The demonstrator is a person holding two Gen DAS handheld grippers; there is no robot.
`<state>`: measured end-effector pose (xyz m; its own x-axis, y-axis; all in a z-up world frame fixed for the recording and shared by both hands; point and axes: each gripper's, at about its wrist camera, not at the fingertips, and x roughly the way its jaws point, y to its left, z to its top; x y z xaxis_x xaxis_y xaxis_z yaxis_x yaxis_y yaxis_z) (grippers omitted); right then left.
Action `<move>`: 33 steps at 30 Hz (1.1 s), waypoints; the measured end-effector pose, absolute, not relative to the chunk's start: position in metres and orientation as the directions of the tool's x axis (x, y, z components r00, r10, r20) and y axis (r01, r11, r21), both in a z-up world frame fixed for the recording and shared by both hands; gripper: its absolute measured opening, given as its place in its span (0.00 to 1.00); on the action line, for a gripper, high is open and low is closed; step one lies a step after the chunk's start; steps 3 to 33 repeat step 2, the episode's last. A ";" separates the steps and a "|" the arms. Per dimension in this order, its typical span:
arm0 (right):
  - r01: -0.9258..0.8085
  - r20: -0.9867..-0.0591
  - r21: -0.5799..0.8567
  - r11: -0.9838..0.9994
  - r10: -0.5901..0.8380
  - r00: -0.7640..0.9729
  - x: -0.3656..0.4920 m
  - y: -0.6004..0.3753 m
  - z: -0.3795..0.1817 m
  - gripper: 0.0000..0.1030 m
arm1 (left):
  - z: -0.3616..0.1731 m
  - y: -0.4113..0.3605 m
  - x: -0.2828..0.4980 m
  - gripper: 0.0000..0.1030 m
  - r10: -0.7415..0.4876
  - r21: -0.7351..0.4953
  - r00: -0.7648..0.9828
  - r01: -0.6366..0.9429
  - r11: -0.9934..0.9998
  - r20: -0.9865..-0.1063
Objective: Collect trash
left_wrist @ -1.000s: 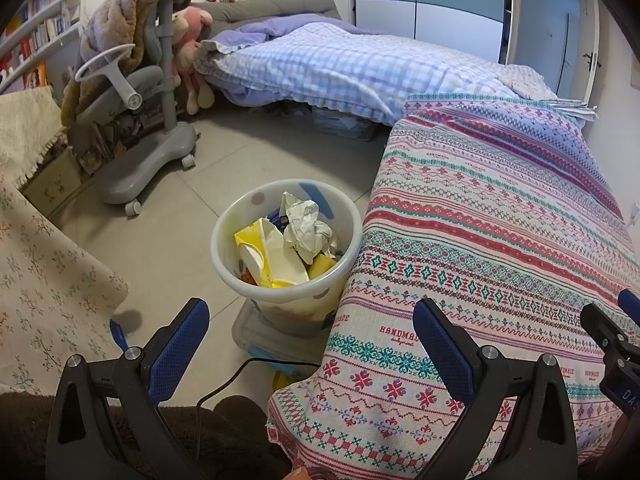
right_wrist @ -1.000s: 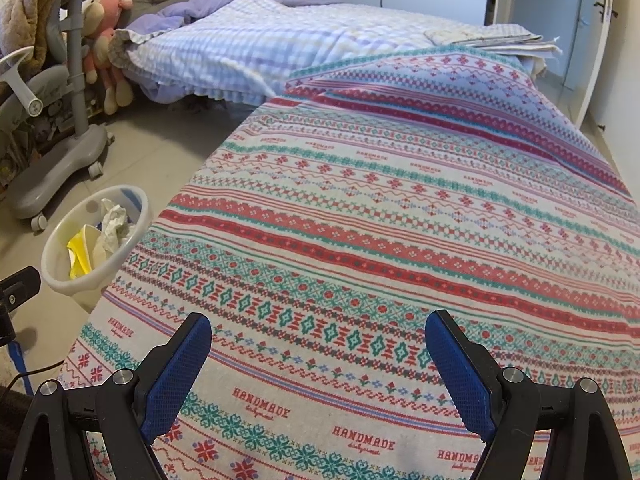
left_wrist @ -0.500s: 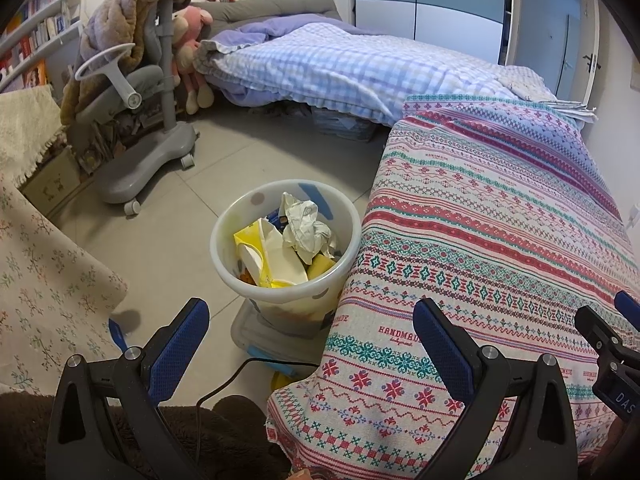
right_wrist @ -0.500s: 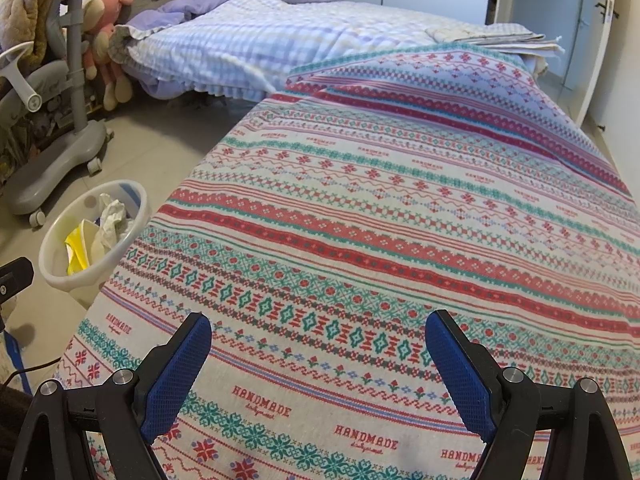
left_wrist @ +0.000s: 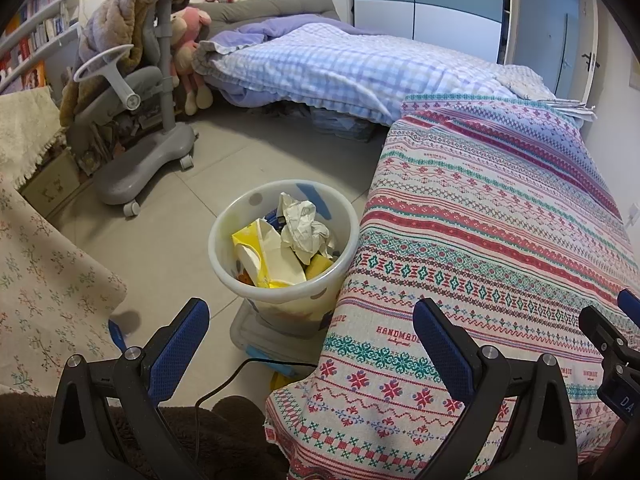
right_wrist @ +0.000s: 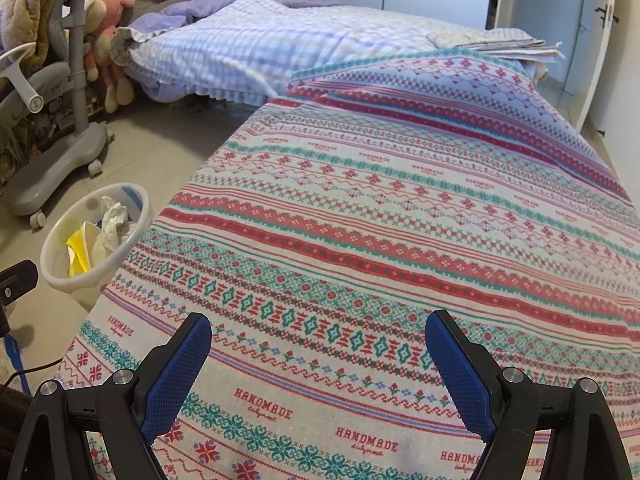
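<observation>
A white trash bin (left_wrist: pixel 224 256) stands on the floor against the patterned table's left edge. It holds crumpled paper (left_wrist: pixel 304 228), a yellow-and-white wrapper (left_wrist: pixel 266 258) and other scraps. The bin also shows in the right wrist view (right_wrist: pixel 60 276). My left gripper (left_wrist: pixel 312 340) is open and empty, above the floor just in front of the bin. My right gripper (right_wrist: pixel 318 354) is open and empty, over the near end of the patterned tablecloth (right_wrist: pixel 400 240). Part of the right gripper shows at the left wrist view's right edge (left_wrist: pixel 612 344).
A grey wheeled chair (left_wrist: pixel 136 128) draped with a brown blanket stands on the tiled floor at the left. A bed with a checked blue quilt (left_wrist: pixel 340 68) lies behind. A floral cloth (left_wrist: pixel 40 280) hangs at the near left. A black cable (left_wrist: pixel 240 376) lies below the bin.
The right wrist view has shifted slightly, so the bin sits a little lower and further left in it. The left gripper has barely moved. Both grippers stay open.
</observation>
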<state>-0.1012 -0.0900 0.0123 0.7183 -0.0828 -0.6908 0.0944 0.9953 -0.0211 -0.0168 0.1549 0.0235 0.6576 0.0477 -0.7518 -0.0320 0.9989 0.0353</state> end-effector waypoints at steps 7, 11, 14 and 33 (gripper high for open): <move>0.094 -0.689 -0.020 0.995 -0.082 0.720 -0.102 -0.089 0.013 0.88 | 0.024 0.155 -0.017 1.00 0.043 0.032 0.654 -0.030 0.999 -0.755; 0.094 -0.689 -0.020 0.995 -0.082 0.720 -0.102 -0.089 0.013 0.88 | 0.024 0.155 -0.017 1.00 0.043 0.032 0.654 -0.030 0.999 -0.755; 0.094 -0.689 -0.020 0.995 -0.082 0.720 -0.102 -0.089 0.013 0.88 | 0.024 0.155 -0.017 1.00 0.043 0.032 0.654 -0.030 0.999 -0.755; 0.094 -0.689 -0.020 0.995 -0.082 0.720 -0.102 -0.089 0.013 0.88 | 0.024 0.155 -0.017 1.00 0.043 0.032 0.654 -0.030 0.999 -0.755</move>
